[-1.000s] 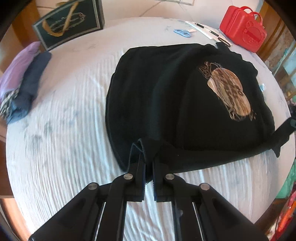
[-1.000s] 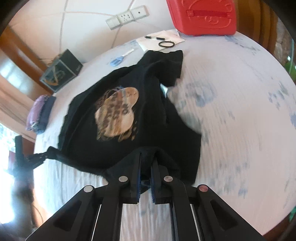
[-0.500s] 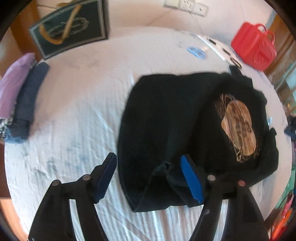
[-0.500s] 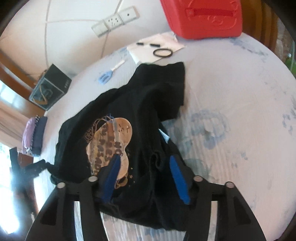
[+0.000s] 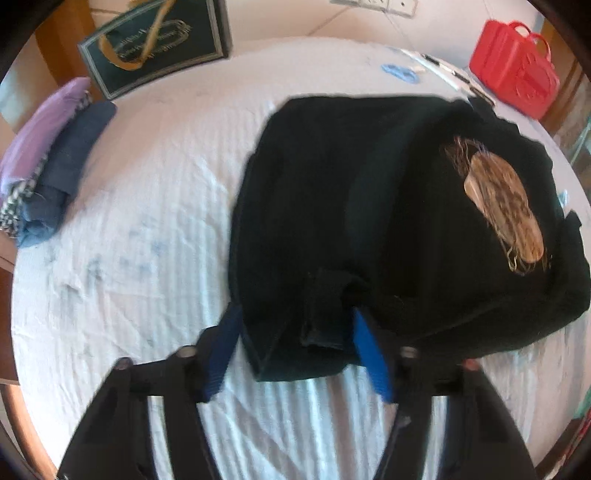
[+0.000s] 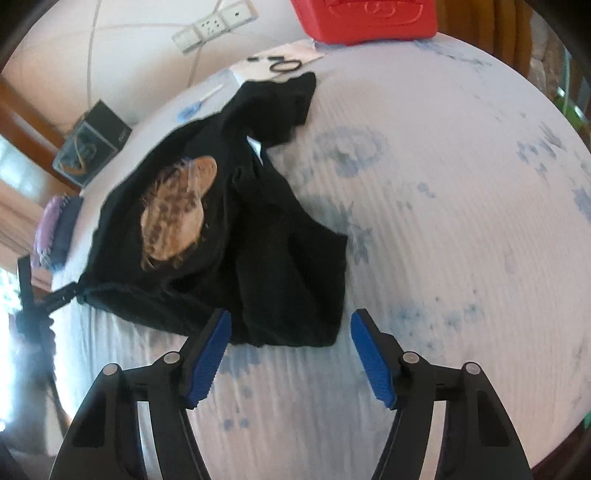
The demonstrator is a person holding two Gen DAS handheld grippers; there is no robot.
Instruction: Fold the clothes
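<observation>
A black T-shirt [image 5: 369, 206] with a tan printed emblem [image 5: 502, 214] lies folded over on the white bedspread [image 5: 140, 240]. My left gripper [image 5: 295, 347] is open, its blue pads on either side of the shirt's near corner, holding nothing. In the right wrist view the same shirt [image 6: 258, 236] lies rumpled, one sleeve [image 6: 284, 99] stretched to the far side. My right gripper [image 6: 288, 354] is open, just short of the shirt's near edge. The left gripper [image 6: 48, 299] shows small at the shirt's far corner.
A stack of folded clothes [image 5: 48, 173] lies at the left edge. A dark box [image 5: 155, 44] stands at the back left. A red case [image 5: 517, 66], blue scissors [image 5: 400, 72] and small items lie at the back right. A wall socket [image 6: 214, 24] is behind.
Both grippers were shut on the shirt's corners a second ago. Both have opened and let go, and the shirt has settled on the bed. The right gripper has drawn back slightly.
</observation>
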